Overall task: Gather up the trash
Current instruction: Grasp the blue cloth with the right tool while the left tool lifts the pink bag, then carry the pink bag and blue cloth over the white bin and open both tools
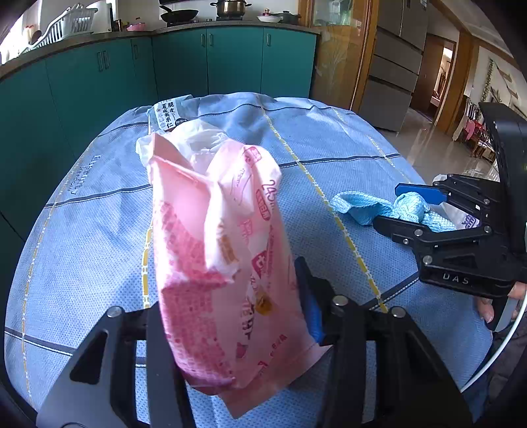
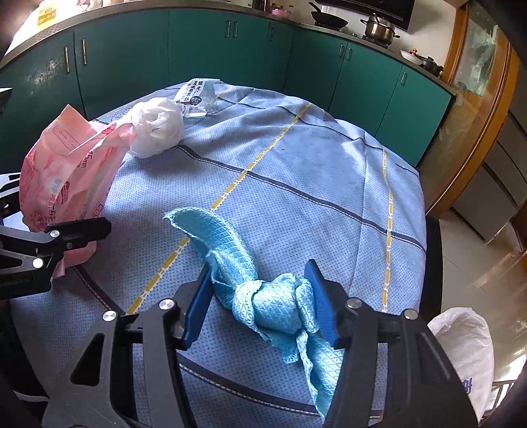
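Round surface (image 2: 296, 171) draped in a blue cloth with yellow and dark stripes, sunlit in patches. Behind it, teal cabinets (image 2: 210, 56) under a dark counter bearing a pan (image 1: 179, 14) and a steel pot (image 1: 230, 7). Off to the right, a wooden door frame (image 1: 339, 56), a grey fridge (image 1: 395, 66) and glossy floor tiles (image 1: 438, 145).

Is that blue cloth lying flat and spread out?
No, the blue cloth is tied into a knot, bunched between the right hand-held gripper's fingers.
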Demonstrator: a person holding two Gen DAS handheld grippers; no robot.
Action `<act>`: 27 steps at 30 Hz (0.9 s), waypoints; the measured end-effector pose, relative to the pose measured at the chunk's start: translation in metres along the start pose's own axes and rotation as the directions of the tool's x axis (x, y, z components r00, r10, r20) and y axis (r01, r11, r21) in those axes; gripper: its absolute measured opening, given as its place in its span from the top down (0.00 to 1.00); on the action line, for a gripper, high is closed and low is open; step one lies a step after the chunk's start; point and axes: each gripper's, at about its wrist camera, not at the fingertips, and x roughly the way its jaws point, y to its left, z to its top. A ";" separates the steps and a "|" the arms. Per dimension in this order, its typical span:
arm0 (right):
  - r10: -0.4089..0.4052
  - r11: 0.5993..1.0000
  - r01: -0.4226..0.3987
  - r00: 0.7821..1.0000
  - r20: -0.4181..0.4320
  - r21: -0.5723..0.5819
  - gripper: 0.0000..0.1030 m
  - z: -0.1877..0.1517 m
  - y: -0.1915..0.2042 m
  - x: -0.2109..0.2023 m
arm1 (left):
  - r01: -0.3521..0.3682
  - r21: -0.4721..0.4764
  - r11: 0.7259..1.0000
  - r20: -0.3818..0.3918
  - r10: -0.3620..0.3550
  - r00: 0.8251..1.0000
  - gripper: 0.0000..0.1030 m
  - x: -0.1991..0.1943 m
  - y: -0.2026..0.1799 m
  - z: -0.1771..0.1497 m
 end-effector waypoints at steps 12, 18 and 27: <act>0.002 1.000 -0.003 0.999 0.043 0.010 0.59 0.001 -0.003 -0.012 | -0.039 -0.048 0.998 0.049 0.042 0.998 0.79 -0.015 0.010 0.003; -0.008 1.000 0.006 0.996 0.090 0.022 0.59 -0.001 -0.006 -0.024 | -0.059 -0.038 0.998 0.116 0.063 0.991 0.79 -0.038 0.008 0.009; -0.047 0.992 0.024 0.982 0.183 0.127 0.59 -0.003 -0.031 -0.050 | -0.076 -0.028 0.997 0.174 0.080 0.982 0.79 -0.054 0.003 0.014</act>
